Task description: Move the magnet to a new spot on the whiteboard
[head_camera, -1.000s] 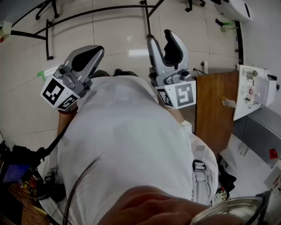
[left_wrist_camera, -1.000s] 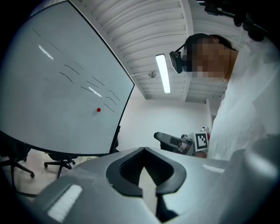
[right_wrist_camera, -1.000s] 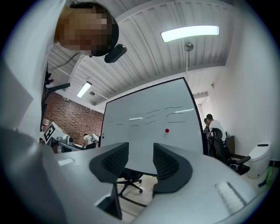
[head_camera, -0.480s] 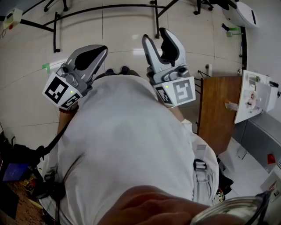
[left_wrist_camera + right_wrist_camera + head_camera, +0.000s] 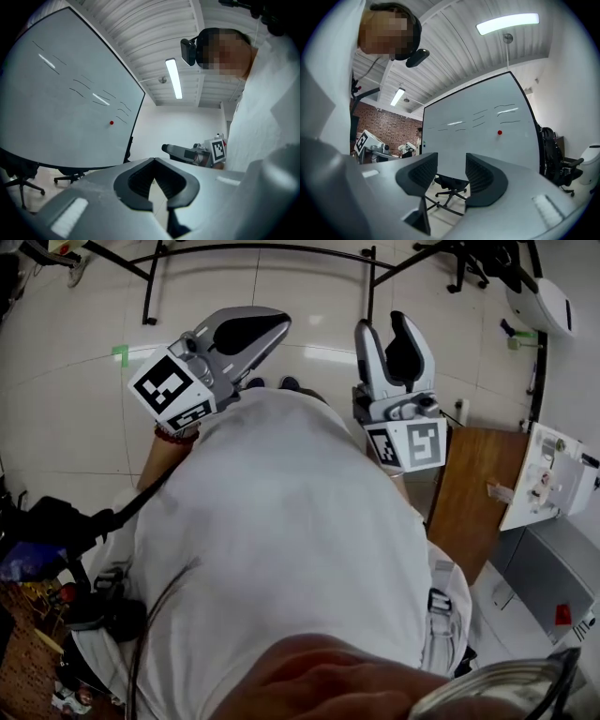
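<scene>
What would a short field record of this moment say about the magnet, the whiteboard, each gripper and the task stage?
magnet: small red dot stuck on the board, beside faint pen strokes
whiteboard: ahead of both grippers, well out of reach
left gripper: jaws together, nothing between them
right gripper: jaws apart, empty
task stage: not begun, magnet untouched
head view: shows neither board nor magnet

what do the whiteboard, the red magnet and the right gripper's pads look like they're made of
Whiteboard: smooth glossy white panel, probably coated steel or melamine; ceiling lights reflect off it as streaks.
Magnet: small red dot, likely plastic-capped, too small to be sure.
Right gripper pads: matte black with ribs, looks like rubber, set in grey moulded plastic.
</scene>
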Motion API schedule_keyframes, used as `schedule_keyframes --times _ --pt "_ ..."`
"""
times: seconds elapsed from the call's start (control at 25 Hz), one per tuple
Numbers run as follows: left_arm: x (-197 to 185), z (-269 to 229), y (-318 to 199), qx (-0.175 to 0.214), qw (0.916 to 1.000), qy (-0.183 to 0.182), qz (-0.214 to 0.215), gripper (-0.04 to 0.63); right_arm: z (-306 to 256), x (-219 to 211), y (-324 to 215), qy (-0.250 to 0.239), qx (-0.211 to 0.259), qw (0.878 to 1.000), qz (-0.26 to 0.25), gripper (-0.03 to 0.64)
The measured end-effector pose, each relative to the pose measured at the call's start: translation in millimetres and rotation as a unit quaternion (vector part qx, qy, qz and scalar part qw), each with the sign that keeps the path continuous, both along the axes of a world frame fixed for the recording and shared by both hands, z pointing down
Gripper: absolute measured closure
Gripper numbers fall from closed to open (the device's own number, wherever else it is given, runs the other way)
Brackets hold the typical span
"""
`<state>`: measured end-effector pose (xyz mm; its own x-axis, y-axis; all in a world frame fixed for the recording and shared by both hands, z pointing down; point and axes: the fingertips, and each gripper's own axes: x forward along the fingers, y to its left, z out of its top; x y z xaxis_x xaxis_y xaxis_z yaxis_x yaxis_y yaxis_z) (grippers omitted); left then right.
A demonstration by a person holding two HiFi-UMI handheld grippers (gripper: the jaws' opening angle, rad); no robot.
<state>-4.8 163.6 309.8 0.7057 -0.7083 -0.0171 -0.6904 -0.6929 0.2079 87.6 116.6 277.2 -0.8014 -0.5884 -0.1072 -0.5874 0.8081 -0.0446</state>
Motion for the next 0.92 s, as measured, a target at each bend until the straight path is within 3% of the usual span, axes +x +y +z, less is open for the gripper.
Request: schedule_keyframes --times 0.16,0.56,0.76,0.92 --pt "7 -2 7 0.007 0.9997 -0.017 0.018 0.594 3 -4 7 0.003 -0.005 1.000 -0.005 0.436" --pt "4 3 9 0.004 0.9997 -0.012 0.022 0.594 4 2 -2 0.017 -0.004 1.000 0.010 0.436" --pt "-14 6 8 -0.010 0.9997 -0.005 -0.022 0.594 0 -6 4 0.025 0.003 1.000 -0.010 0.437" --pt "-14 8 6 -0.019 0.9993 -0.004 -0.031 0.594 1 -1 2 0.031 -0.002 0.999 -0.014 0.437"
